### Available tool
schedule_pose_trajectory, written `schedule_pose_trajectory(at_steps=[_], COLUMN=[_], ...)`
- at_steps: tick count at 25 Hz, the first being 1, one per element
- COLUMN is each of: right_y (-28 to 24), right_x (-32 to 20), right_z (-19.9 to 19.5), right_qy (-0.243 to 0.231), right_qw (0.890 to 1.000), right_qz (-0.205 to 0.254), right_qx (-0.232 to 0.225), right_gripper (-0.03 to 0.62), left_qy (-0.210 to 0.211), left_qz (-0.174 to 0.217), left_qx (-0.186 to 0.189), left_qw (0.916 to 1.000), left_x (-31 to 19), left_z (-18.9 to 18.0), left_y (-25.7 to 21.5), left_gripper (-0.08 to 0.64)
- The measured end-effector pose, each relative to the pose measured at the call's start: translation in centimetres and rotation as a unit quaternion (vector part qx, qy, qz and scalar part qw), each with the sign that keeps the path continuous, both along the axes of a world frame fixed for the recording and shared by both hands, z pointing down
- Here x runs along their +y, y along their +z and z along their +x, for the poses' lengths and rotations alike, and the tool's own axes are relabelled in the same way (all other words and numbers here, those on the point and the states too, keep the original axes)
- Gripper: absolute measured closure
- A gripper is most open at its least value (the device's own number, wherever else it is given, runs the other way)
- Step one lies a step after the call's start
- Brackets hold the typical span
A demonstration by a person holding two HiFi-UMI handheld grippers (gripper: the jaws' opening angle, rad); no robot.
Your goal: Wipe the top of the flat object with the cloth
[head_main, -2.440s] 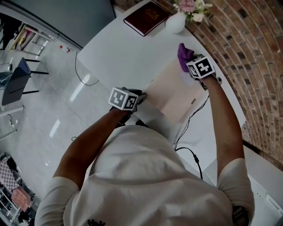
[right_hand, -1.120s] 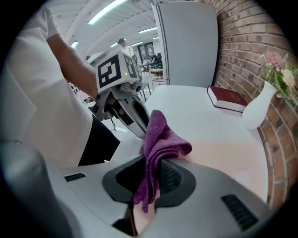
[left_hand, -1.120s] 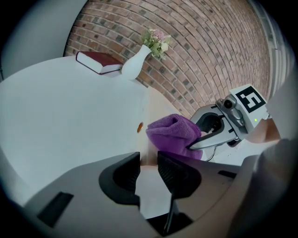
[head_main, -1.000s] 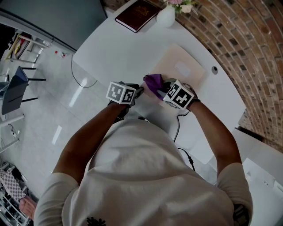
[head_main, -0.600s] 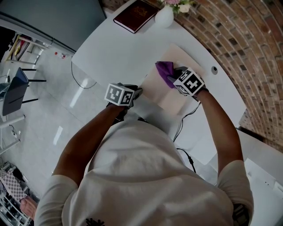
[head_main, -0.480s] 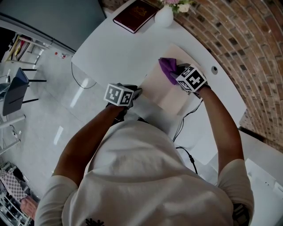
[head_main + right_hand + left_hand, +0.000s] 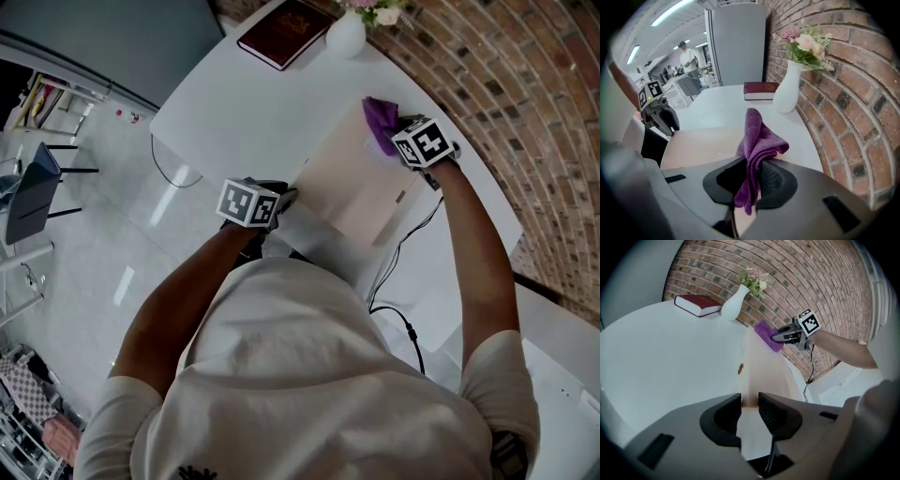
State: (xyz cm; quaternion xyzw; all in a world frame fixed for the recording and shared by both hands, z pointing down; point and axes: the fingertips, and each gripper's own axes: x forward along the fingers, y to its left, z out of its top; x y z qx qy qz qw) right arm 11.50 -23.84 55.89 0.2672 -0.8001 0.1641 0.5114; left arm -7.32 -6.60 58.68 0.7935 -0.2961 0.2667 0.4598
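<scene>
A beige flat object (image 7: 349,187) lies on the white table (image 7: 244,103). My left gripper (image 7: 283,201) is shut on its near left edge; in the left gripper view the flat object (image 7: 765,373) runs away from between the jaws of that gripper (image 7: 749,405). My right gripper (image 7: 397,131) is shut on a purple cloth (image 7: 379,119) at the flat object's far corner, close to the brick wall. In the right gripper view the cloth (image 7: 757,136) sticks up folded from that gripper (image 7: 751,177), over the flat object (image 7: 701,146). The left gripper view shows the cloth (image 7: 765,333) touching the far end.
A dark red book (image 7: 284,33) and a white vase (image 7: 345,36) with flowers stand at the table's far end. The brick wall (image 7: 534,112) curves along the right. A black cable (image 7: 405,251) trails off the flat object's right side. The table's left edge drops to the floor.
My right gripper has carried the cloth across the flat object from its near left part to its far right corner. The left gripper has kept its hold on the near edge.
</scene>
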Motion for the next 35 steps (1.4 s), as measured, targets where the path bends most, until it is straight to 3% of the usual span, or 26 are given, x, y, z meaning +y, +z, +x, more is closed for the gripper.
schedule_pose_trajectory(at_steps=[5, 11, 17, 25, 30, 35], right_y=[-0.3, -1.8, -4.3, -4.8, -3.5, -1.2], right_x=[-1.9, -0.8, 4.8, 16.3, 22.0, 23.5], right_z=[2.3, 1.4, -2.2, -8.7, -11.3, -11.1], right_qy=[0.031, 0.021, -0.024, -0.118, -0.172, -0.202], right_qw=[0.999, 0.999, 0.998, 0.989, 0.979, 0.974], right_qz=[0.027, 0.049, 0.039, -0.02, -0.062, -0.079], right_qx=[0.03, 0.006, -0.04, -0.091, -0.094, -0.069], right_gripper=[0.509, 0.509, 0.509, 0.509, 0.509, 0.509], left_qy=[0.003, 0.006, 0.007, 0.013, 0.011, 0.017], left_qz=[-0.001, -0.001, -0.003, 0.002, 0.003, 0.006], left_qx=[-0.003, -0.004, -0.002, -0.004, -0.003, -0.007], left_qw=[1.0, 1.0, 1.0, 0.9999, 0.9999, 0.9998], left_x=[0.0, 0.0, 0.1, 0.2, 0.3, 0.4], left_z=[0.1, 0.2, 0.1, 0.1, 0.0, 0.1], left_y=[0.0, 0.1, 0.0, 0.0, -0.1, -0.1], left_gripper=[0.431, 0.431, 0.431, 0.433, 0.433, 0.433])
